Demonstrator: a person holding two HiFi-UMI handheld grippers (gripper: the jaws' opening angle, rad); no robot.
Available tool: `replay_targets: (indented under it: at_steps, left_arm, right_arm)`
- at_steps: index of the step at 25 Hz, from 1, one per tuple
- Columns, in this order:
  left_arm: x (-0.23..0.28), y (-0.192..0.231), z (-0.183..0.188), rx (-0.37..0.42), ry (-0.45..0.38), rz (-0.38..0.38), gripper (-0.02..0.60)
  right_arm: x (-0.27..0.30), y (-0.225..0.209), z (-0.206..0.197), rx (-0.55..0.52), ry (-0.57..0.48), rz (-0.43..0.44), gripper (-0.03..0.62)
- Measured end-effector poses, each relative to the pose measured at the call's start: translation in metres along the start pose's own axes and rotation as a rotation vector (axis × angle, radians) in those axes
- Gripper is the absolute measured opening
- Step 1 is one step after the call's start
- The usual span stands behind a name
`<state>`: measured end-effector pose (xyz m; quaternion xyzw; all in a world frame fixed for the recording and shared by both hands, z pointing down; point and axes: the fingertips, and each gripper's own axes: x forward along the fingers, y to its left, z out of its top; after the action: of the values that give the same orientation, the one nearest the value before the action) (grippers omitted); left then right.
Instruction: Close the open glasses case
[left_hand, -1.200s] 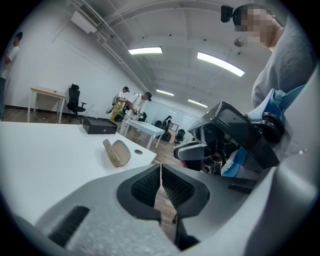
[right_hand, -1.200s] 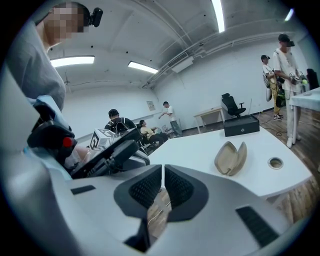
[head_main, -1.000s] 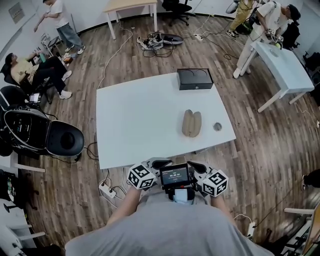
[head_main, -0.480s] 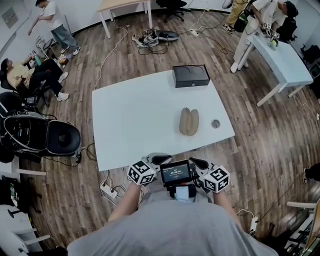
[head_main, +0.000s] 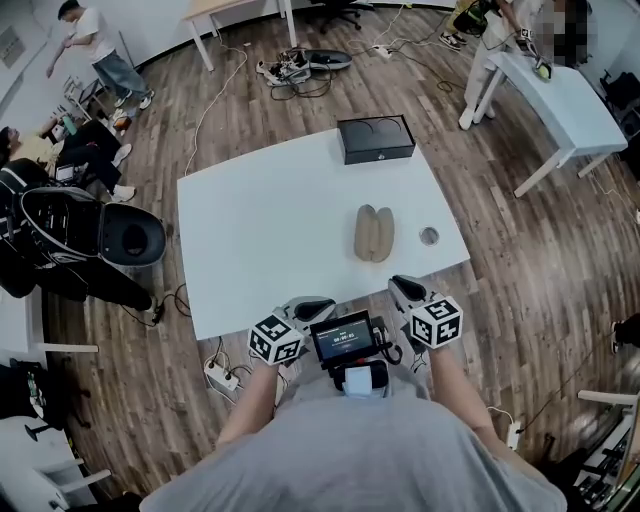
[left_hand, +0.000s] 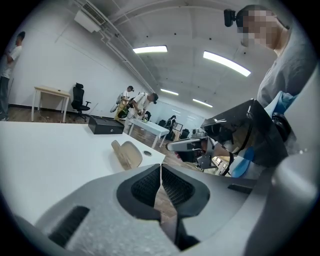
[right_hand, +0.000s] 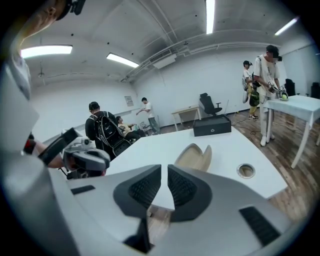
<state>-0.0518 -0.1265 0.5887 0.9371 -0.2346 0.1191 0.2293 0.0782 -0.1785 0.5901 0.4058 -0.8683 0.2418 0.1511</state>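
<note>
The open glasses case (head_main: 373, 233) is tan and lies with both halves spread on the white table (head_main: 260, 230), right of its middle. It shows in the left gripper view as the glasses case (left_hand: 127, 154) and in the right gripper view as the glasses case (right_hand: 196, 157). My left gripper (head_main: 316, 304) hangs just off the table's near edge, jaws together, holding nothing. My right gripper (head_main: 399, 286) reaches the near edge below the case, well short of it. Its pads are nearly touching, with only a thin slit between them and nothing in it.
A black box (head_main: 376, 139) stands at the table's far edge. A round cable grommet (head_main: 429, 236) sits right of the case. A black seat with gear (head_main: 100, 240) is at the left, a power strip (head_main: 222, 375) lies on the floor, and a second table (head_main: 565, 105) stands far right.
My right gripper has moved forward to the table's near edge. The left gripper has barely shifted. The head view has drifted, so the table sits slightly higher and further left.
</note>
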Motion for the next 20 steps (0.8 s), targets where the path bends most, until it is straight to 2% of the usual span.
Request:
replay_targets:
  at_steps: [4,8,13,17,20]
  left_arm:
    - [-0.004,0.002,-0.006,-0.034,-0.011,0.019,0.023]
    - [-0.003,0.010,-0.005,-0.053,-0.009,0.027,0.023]
    - [-0.005,0.014,-0.008,-0.072,-0.004,0.028,0.023]
    - [-0.005,0.014,-0.014,-0.081,0.016,0.031,0.023]
    - [-0.011,0.013,-0.021,-0.088,0.024,0.044,0.023]
  right_arm:
    - [0.021,-0.037,0.014,0.021,0.027,-0.112,0.036]
    - [0.046,-0.065,0.022,0.049,0.058,-0.182,0.037]
    - [0.077,-0.095,0.015,0.106,0.139,-0.306,0.040]
    - [0.094,-0.117,0.002,0.180,0.227,-0.401,0.110]
    - [0.099,-0.125,-0.005,0.209,0.271,-0.451,0.114]
